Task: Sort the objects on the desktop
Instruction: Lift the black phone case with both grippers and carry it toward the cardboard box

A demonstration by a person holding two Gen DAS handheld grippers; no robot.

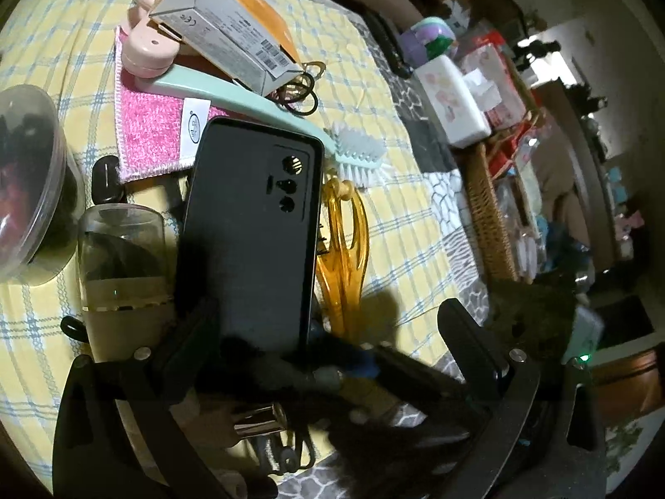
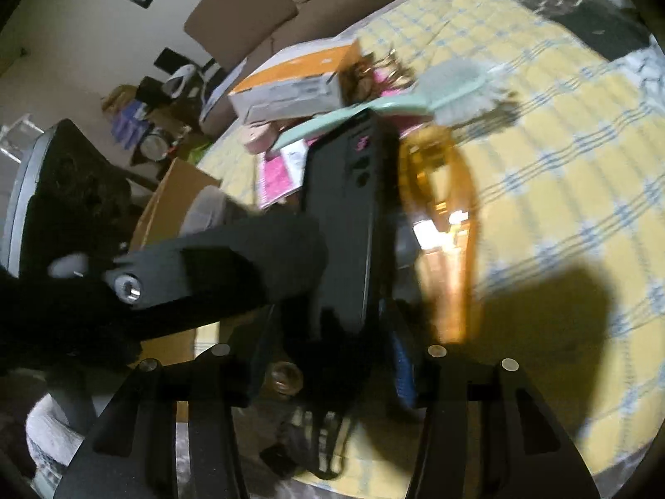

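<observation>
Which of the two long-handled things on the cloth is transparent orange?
The scissors, beside the black phone. The other, the brush, has an opaque mint-green handle with white bristles.

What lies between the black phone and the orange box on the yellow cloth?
In the left wrist view, a mint green brush lies across that stretch, between the phone and the orange box, over a pink cloth.
</observation>
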